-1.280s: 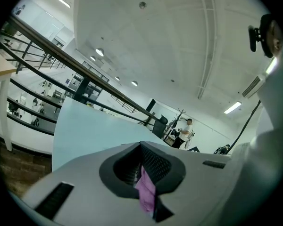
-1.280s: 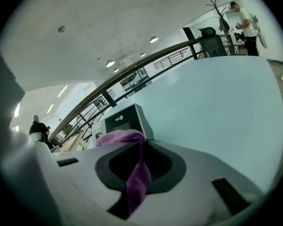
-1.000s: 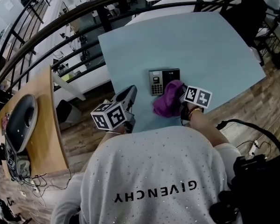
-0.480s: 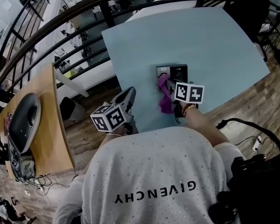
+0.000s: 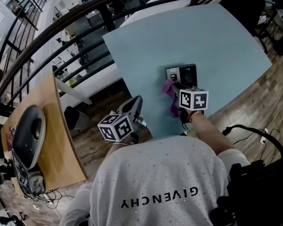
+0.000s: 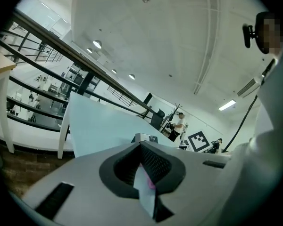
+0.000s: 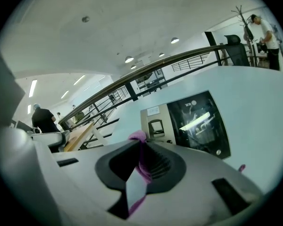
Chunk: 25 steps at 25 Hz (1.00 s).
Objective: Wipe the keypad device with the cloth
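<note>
**A:** Head view?
**B:** The right hand-held gripper [image 5: 176, 95] is at the near edge of the keypad device [image 5: 181, 73] and holds the purple cloth [image 5: 168, 88]. The cloth hangs against the device's near-left corner. The device lies flat on the light blue bench [image 5: 193, 32]. The left hand-held gripper [image 5: 136, 105] is off the bench's near-left edge, well apart from the device.

**A:** Left gripper view?
**B:** The left hand-held gripper [image 6: 144, 173] has its jaws pressed together with nothing gripped. The bench [image 6: 96, 126] is ahead of it, and the keypad device [image 6: 144, 138] shows just over the jaw tips, far off.

**A:** Right gripper view?
**B:** The right hand-held gripper [image 7: 139, 166] is clenched on the cloth [image 7: 138, 138]. A purple fold sticks up between the jaws and a strip runs down the seam. The keypad device [image 7: 188, 121] is right in front, with its dark screen to the right and a pale panel to the left. It lies flat on the bench [image 7: 262, 102]. From here I can't tell whether the cloth touches the device.
</note>
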Motion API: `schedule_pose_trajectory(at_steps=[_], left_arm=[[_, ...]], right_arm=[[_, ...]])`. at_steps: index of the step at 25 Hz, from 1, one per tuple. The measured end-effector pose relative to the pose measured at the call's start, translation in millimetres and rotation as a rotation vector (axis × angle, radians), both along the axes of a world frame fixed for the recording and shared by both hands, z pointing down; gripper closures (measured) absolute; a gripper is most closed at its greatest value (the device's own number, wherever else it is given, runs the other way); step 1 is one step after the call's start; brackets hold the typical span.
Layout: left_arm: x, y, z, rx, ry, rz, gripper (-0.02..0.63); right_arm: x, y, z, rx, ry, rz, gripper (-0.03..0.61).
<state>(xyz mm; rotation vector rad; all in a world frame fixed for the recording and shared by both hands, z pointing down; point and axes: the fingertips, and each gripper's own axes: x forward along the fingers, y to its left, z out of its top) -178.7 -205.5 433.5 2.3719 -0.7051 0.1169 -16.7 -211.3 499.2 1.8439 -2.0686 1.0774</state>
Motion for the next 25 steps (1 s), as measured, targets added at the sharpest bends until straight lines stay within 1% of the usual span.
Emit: schedule_pose_trajectory(at_steps=[2, 5, 10, 12, 17, 20, 23, 25], left_arm=[[-4.8, 4.7, 8.1, 0.002, -0.016, 0.021, 0.612], [-12.9, 8.3, 20.1, -0.021, -0.018, 0.032, 0.612], [-19.7, 7.3, 29.6, -0.039, -0.004, 0.022, 0.612], [-21.4, 8.3, 30.9, -0.048, 0.001, 0.010, 0.612], [-22.6, 11.1, 33.0, -0.066, -0.004, -0.012, 0.612], [-15.0, 11.1, 36.1, -0.058, -0.031, -0.015, 0.612], [0.1, 17.0, 36.2, -0.010, -0.088, -0.011, 0.612], [15.1, 22.0, 32.6, 0.016, -0.110, -0.003, 0.612]], right_arm=[[-3.0, 1.7, 0.9, 0.001, 0.036, 0.000, 0.543], [-3.6, 2.6, 4.7, -0.008, 0.119, 0.014, 0.543], [-1.9, 1.0, 4.3, -0.015, 0.288, -0.044, 0.541], [2.8, 0.9, 1.9, -0.017, 0.315, -0.049, 0.541], [19.2, 0.5, 0.2, -0.010, 0.276, -0.018, 0.541], [36.8, -1.2, 1.9, 0.001, 0.248, 0.009, 0.541], [55.5, 5.2, 5.8, 0.010, 0.209, 0.021, 0.541], [71.4, 10.1, 7.5, 0.020, 0.186, 0.026, 0.541]])
